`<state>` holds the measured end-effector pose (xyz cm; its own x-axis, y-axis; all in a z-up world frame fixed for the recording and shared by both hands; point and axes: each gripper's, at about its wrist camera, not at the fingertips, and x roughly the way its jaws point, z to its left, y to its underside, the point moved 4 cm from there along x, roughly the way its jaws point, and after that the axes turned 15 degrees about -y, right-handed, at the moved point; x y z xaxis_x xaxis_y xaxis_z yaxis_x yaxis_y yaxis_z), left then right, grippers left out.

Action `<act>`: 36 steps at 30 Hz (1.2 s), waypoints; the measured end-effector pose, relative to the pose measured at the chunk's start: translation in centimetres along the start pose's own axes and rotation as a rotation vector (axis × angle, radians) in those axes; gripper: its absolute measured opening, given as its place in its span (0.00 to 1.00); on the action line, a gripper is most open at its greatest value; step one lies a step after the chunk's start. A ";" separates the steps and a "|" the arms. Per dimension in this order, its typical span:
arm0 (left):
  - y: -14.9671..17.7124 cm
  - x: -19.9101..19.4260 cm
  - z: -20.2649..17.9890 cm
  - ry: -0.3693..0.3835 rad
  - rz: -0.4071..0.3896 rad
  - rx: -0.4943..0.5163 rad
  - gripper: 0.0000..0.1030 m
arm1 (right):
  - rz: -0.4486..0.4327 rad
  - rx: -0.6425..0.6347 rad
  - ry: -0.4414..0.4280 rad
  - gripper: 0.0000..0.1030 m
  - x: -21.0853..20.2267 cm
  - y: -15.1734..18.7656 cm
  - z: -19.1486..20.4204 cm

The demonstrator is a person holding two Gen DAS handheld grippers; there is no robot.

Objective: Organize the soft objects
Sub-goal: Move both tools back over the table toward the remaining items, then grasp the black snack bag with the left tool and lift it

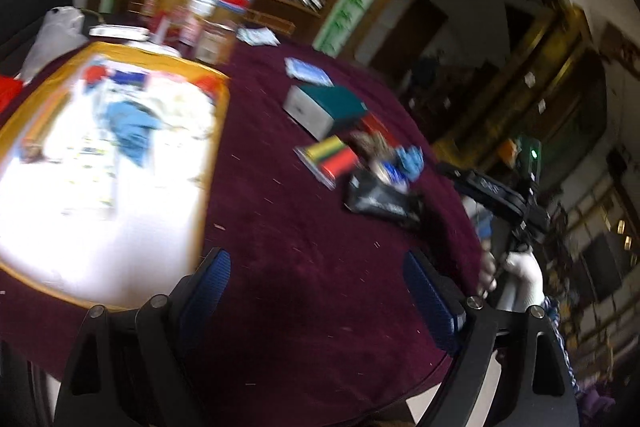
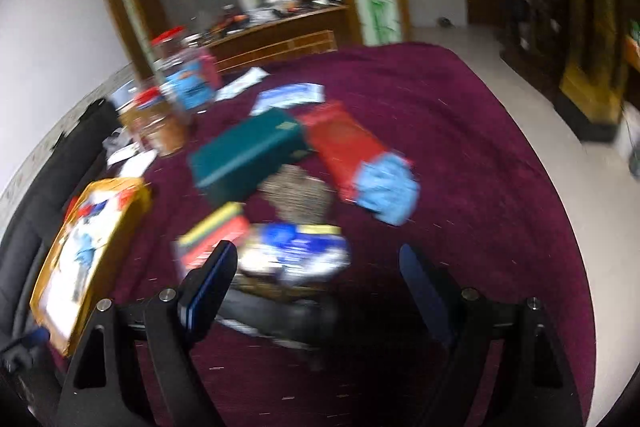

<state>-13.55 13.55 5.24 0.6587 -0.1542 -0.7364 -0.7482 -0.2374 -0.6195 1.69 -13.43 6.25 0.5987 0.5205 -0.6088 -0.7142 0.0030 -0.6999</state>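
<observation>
Both views are blurred, so details are uncertain. The left wrist camera looks along its blue fingers, tilted, across the maroon tablecloth (image 1: 280, 247) from its near edge. The right wrist camera looks down closer. Both share the green box (image 1: 328, 107) (image 2: 248, 155).

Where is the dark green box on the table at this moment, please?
The dark green box lies near the middle of the maroon tablecloth in the right wrist view, left of the red packet and behind the yellow-and-red pack.
</observation>
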 end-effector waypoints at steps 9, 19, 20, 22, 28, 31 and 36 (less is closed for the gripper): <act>1.3 3.1 -5.6 -0.036 0.099 0.105 0.88 | -0.043 0.200 -0.116 0.80 0.1 2.0 -7.4; 1.2 5.4 -6.0 -0.043 0.146 0.046 0.88 | 0.300 0.300 -0.896 0.81 4.5 4.9 -0.9; 1.2 5.4 -6.0 -0.043 0.147 0.046 0.88 | 0.334 0.277 -0.998 0.81 4.0 5.1 0.5; 1.1 5.6 -6.1 -0.048 0.150 0.051 0.88 | 0.380 0.175 -1.176 0.82 2.2 5.3 3.6; 0.2 6.9 -7.1 -0.084 0.137 0.094 0.88 | 0.232 0.244 -0.953 0.82 2.1 4.6 0.4; -0.3 8.5 -7.9 -0.106 0.136 0.130 0.88 | 0.131 0.380 -0.858 0.85 2.5 3.9 -3.3; -0.4 11.6 -9.0 -0.168 0.146 0.208 0.88 | -0.011 0.523 -0.778 0.86 2.0 3.4 -7.4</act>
<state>-4.91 3.20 -0.56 0.5333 -0.0069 -0.8459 -0.8458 -0.0204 -0.5331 3.17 -18.71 -0.13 0.3300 0.9427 -0.0499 -0.8956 0.2959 -0.3323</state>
